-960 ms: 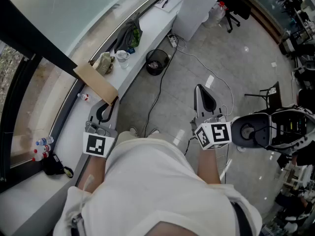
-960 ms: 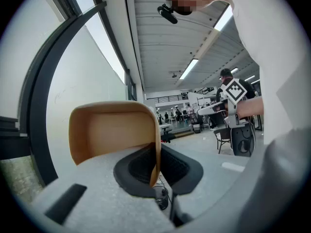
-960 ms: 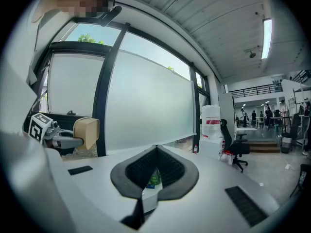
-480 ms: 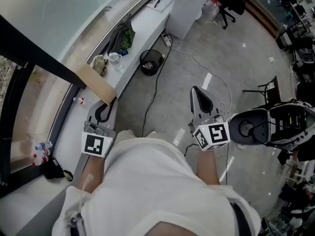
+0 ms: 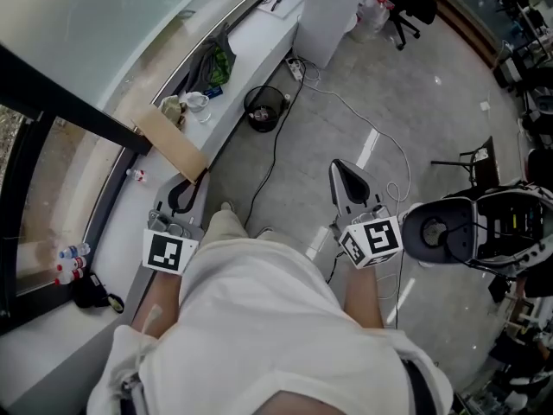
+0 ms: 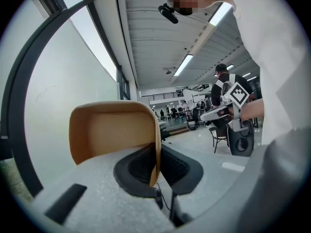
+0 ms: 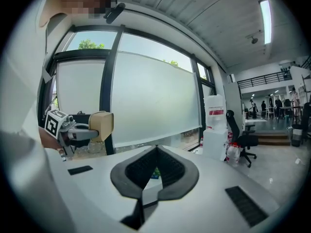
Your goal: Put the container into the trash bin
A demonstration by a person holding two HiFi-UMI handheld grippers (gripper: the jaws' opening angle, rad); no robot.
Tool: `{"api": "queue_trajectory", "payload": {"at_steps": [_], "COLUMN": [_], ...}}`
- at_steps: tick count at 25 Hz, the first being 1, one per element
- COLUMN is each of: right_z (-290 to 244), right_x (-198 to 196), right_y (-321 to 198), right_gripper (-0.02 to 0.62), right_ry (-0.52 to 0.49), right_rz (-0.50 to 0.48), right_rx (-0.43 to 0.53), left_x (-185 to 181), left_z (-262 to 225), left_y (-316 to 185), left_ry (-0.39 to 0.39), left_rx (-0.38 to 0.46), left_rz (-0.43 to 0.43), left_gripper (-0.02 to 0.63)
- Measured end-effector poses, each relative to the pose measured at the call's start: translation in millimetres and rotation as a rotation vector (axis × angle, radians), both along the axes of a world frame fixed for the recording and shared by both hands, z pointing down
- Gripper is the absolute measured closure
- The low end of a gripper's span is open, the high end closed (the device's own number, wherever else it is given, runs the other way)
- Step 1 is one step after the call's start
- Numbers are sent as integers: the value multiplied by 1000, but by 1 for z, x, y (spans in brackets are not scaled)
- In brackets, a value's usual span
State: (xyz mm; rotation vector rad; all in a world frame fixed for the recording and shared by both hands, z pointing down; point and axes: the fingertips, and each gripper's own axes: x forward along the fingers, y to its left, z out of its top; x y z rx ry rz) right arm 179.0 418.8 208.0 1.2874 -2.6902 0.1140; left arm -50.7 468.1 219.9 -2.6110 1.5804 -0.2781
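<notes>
Left gripper: the left gripper (image 5: 180,195) (image 6: 158,166) has its jaws pressed together on one thin wall of the container (image 5: 168,141) (image 6: 114,130), with the wall's edge sandwiched between the pads.
Right gripper: the right gripper (image 5: 348,180) (image 7: 155,153) has its jaw tips meeting and nothing between them. It is held out over the floor (image 5: 337,128).
Container, place: one brown open-topped container, lifted clear and carried over the table (image 5: 257,35) near its front edge. It touches nothing but the gripper.
Trash bin, place: one black trash bin (image 5: 263,109) stands upright on the floor just beside the table's front edge, further along that edge and well apart from the container. Its mouth is open upward.
Table edges: the back edge runs against the window (image 5: 104,24). The front edge runs in a long curve past the bin to a white cabinet (image 5: 333,7) at the far end.
Table load: one green bag (image 5: 218,61) and one clear cup (image 5: 197,102), both near the back edge beyond the container.
Open room: there is a broad bare floor between the table's front edge and the right side.
Obstructions on floor: one cable (image 5: 278,141) trails along the floor past the bin. There is one black-and-white round machine (image 5: 441,230) at the right and one office chair (image 5: 406,11) at the far end.
Other: there is a cluster of small bottles (image 5: 69,262) by the window at the near left. Their number cannot be told.
</notes>
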Motion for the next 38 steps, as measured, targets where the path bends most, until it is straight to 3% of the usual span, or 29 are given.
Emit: {"api": "queue_trajectory", "payload": {"at_steps": [6, 10, 17, 22, 28, 38], "right_z": [18, 33, 34, 19, 17, 7], "right_x": [-8, -32, -95, -121, -116, -73], "right_y": [-42, -92, -209, -268, -313, -380], "right_gripper": [594, 594, 594, 594, 594, 594], "right_ry": [9, 39, 115, 149, 155, 66], "right_rz": [-1, -3, 5, 45, 86, 39], "right_rx": [-38, -82, -123, -113, -123, -98], "left_x": [-11, -29, -63, -76, -72, -26], "left_z": [20, 44, 66, 74, 74, 58], "left_y": [-36, -89, -203, -256, -308, -358], "left_ry": [6, 27, 75, 127, 122, 79], "left_rx": [-37, -85, -140, -204, -225, -215], "left_rz": [-14, -2, 88, 148, 211, 172], "left_gripper": [588, 588, 588, 588, 588, 588]}}
